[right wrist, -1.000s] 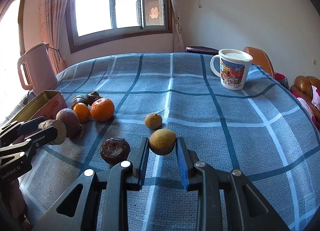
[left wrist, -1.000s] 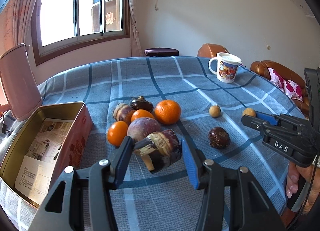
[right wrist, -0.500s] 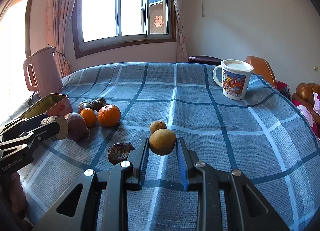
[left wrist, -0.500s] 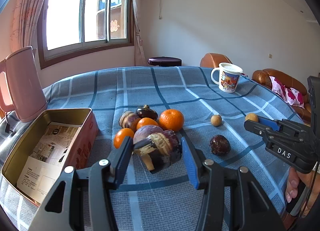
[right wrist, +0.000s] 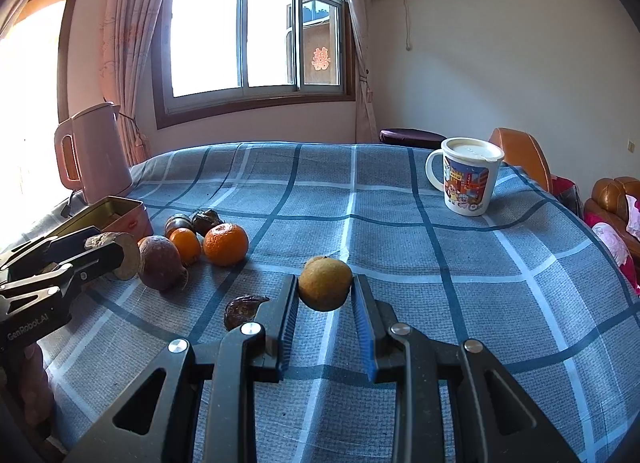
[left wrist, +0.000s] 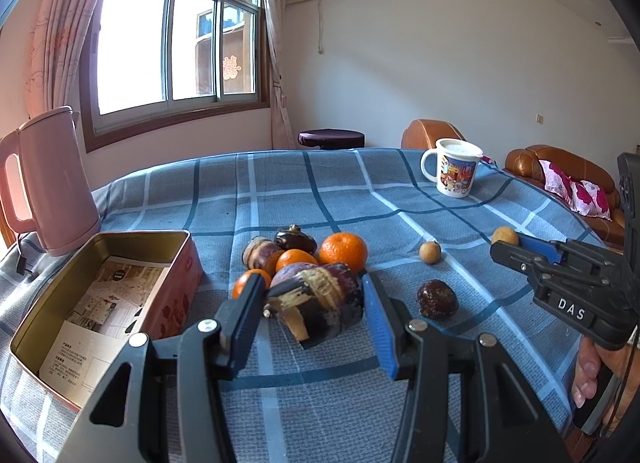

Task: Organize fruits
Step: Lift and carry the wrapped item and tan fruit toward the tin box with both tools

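- The left gripper (left wrist: pixel 312 303) pinches a dark purple tuber (left wrist: pixel 316 305) between its black finger and blue-padded finger; the skin is rough and partly peeled, showing pale fibrous streaks. It hangs clear of the cloth, near the open tin (left wrist: pixel 100 303).
- The right gripper (right wrist: pixel 325 293) is clamped on a small round tan fruit (right wrist: pixel 325 289) with a dull, slightly dimpled rind, held above the blue checked tablecloth (right wrist: pixel 400 263).
- Only the left wrist view looks down into the tin: a rectangular metal box, gold inside and red outside, with printed paper lying on its bottom. The right wrist view shows just its rim and one red corner.
- Only the left wrist view shows a second small tan fruit (left wrist: pixel 430 252) lying loose on the cloth (in the right wrist view the held fruit covers that spot).
- The right wrist view shows the cut end of the tuber, a pale flat disc, which the left view hides.
- The remaining pile sits together beside the tin: a large bumpy-skinned orange (left wrist: pixel 343 251), two smaller smooth oranges, a round purple tuber and two dark glossy pieces behind them.
- A wrinkled dark brown fruit (left wrist: pixel 437 298) lies apart from the pile, between the two grippers.
- A pink kettle (left wrist: pixel 52 183) with a smooth matte body stands behind the tin; a white cartoon-printed mug (right wrist: pixel 468 179) with a lid stands at the far right.
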